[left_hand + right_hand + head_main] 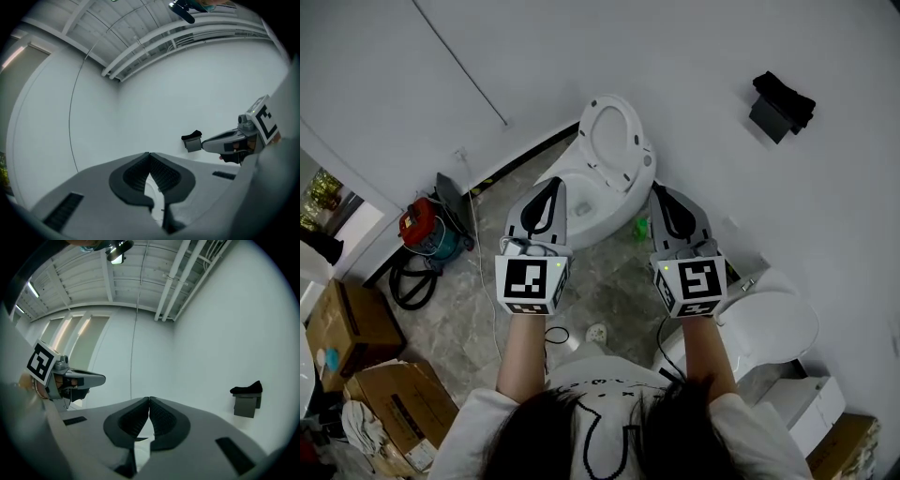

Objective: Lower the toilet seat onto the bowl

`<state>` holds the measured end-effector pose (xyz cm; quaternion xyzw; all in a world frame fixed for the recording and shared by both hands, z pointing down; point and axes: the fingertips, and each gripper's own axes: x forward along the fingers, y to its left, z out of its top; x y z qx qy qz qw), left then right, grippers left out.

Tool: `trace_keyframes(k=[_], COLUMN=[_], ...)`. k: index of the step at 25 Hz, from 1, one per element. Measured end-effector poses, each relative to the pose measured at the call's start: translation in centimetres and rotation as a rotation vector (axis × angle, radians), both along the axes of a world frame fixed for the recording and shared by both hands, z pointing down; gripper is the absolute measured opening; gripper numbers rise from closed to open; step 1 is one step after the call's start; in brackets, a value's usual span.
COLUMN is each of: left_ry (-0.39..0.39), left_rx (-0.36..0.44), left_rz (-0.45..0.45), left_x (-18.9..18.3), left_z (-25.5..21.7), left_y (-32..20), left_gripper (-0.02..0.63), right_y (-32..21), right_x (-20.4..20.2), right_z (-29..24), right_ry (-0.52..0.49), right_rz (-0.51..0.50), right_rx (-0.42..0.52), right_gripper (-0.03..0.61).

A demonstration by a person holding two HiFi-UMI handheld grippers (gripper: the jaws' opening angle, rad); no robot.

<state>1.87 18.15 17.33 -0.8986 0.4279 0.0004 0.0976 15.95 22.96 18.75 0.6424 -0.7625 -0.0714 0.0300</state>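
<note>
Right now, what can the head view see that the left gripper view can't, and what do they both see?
Only the head view: the whole toilet, a red machine and cardboard boxes on the floor, and the person's arms. Only the left gripper view: the ceiling pipes, and the tongs of the left gripper close up, shut together with nothing between them. Both: the white wall, the grey box with a black thing on top, and the right gripper.
</note>
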Motion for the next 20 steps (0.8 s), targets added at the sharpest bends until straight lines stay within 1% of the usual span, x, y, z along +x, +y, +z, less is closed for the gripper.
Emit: trace_keyframes(k=[6,15,20], left_ry=[0.011,0.019,0.030], left_rx=[-0.019,-0.049,-0.061], left_rz=[0.023,0.028,0.014], left_x=[0.4,0.6,0.6], left_z=[0.9,2.3,3.0], left_y=[-5.4,-10.4,-13.0], left_gripper=[0.009,0.009,0.009], right_y=[-4.9,-9.8,-12.3], right_x=[0.6,1.8,2.9], right_z=[1.3,2.5,3.2], right_ry=[0.007,0.023,0.018], right_rz=[0.033,0.065,0.075], right_rx=[-0.031,-0.059,-0.068], right_gripper=[0.029,0.029,0.029])
